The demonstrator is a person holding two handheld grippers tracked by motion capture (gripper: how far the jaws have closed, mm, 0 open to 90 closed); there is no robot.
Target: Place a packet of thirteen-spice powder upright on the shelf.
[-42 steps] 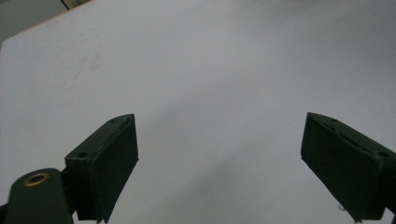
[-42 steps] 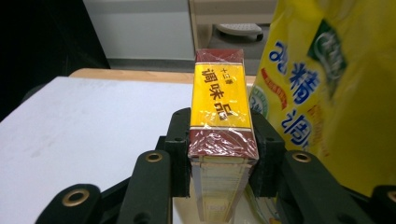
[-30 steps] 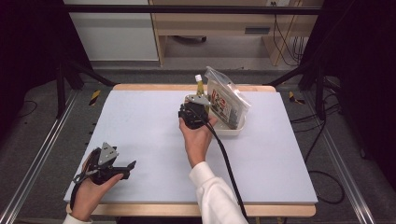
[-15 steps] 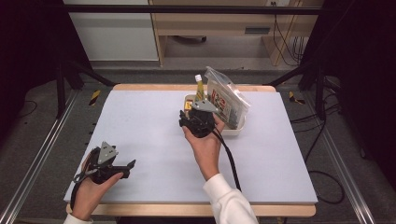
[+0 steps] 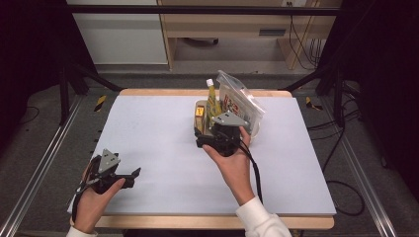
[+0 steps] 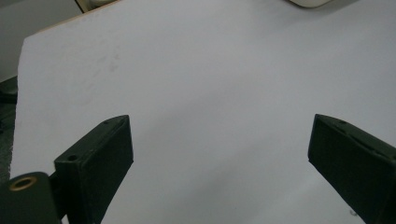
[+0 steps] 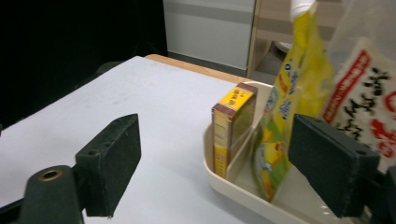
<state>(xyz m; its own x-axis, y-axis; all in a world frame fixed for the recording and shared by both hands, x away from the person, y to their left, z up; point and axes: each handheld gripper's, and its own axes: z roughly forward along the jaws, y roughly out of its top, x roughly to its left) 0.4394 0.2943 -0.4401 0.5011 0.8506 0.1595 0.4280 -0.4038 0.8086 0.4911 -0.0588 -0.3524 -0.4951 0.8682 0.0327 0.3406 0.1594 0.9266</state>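
Cream tray (image 7: 219, 184), yellow box (image 7: 232, 127), yellow bottle (image 7: 285, 107), printed bag (image 7: 362, 88) inside

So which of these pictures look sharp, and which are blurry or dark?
High view: the white table is evenly lit, the surroundings fall dark. Left gripper view: the left tool looks soft, over a plain bright surface. Right gripper view: the yellow box is fairly sharp, the yellow pouch and printed bag blur close up.

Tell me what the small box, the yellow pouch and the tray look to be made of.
Small box: seemingly printed cardboard, with crisp folded edges and a matte face. Yellow pouch: likely glossy plastic film, soft and creased. Tray: probably moulded cream plastic, with a smooth rounded rim.
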